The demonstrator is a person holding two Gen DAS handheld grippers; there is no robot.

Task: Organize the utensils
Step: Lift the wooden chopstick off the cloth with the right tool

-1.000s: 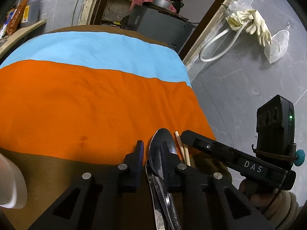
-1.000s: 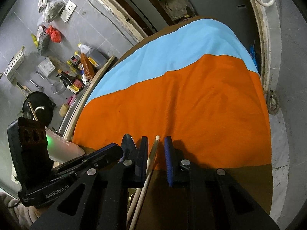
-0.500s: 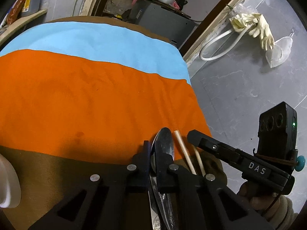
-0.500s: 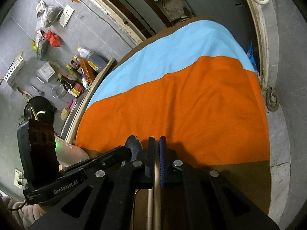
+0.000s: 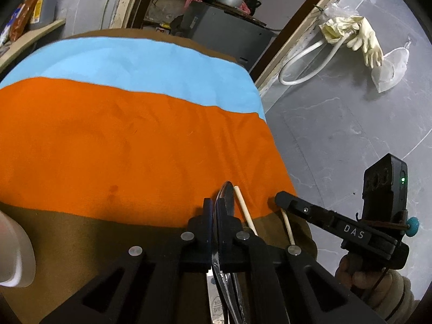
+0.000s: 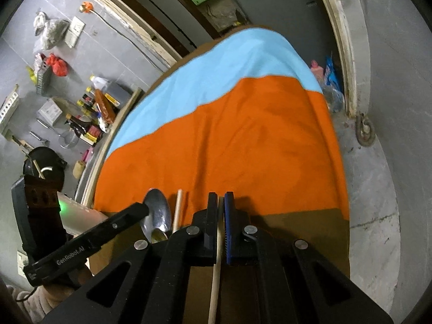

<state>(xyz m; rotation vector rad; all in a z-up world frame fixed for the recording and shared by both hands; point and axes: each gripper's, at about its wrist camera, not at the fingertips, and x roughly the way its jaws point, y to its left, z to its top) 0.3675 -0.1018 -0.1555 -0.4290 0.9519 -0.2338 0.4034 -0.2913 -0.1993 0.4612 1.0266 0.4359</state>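
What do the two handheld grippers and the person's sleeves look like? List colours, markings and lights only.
Left gripper: black plastic, white "GenRobot.AI" lettering, boxy module with a green light, silver pivot bolts. Right gripper: black, white "DAS" lettering, similar module with a green light, a teal knob on a brown strap, blue pads. Both sleeves look beige and knitted.

Broad orange cloth [image 5: 129, 145] lies bare ahead; white container [image 5: 13, 248] crowds its left.

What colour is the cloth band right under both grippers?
Dark brown band of the striped tablecloth, nearest the camera; clearest in the left wrist view.
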